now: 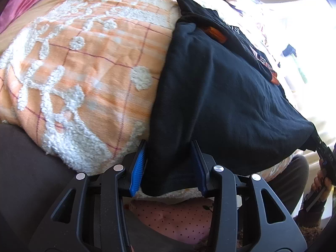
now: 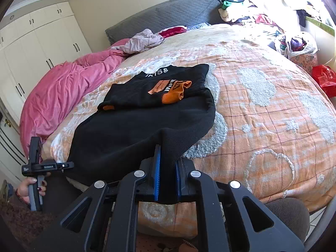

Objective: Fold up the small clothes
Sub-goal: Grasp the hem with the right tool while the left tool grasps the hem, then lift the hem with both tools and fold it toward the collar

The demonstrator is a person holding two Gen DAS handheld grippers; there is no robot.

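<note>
A black sweater (image 2: 126, 138) with orange cuffs and white lettering lies on the orange-and-white bedspread (image 2: 262, 115), its sleeves folded in over the chest. My right gripper (image 2: 168, 155) is shut on the near hem at the sweater's right corner, lifting it a little off the bed. In the left wrist view the sweater (image 1: 220, 94) hangs over the bed edge, and my left gripper (image 1: 169, 145) has the other hem corner between its blue pads, both pads touching the cloth. A hand holds each tool: the left gripper (image 2: 35, 161) shows at the lower left, the right gripper (image 1: 325, 157) at the right edge.
A pink duvet (image 2: 63, 96) is bunched along the bed's left side. Crumpled clothes (image 2: 145, 40) lie near the grey headboard (image 2: 168, 12). A clothes pile (image 2: 252, 10), a full bag (image 2: 298, 44) and a red bag (image 2: 325, 77) sit at the right. White wardrobes (image 2: 31, 48) stand left.
</note>
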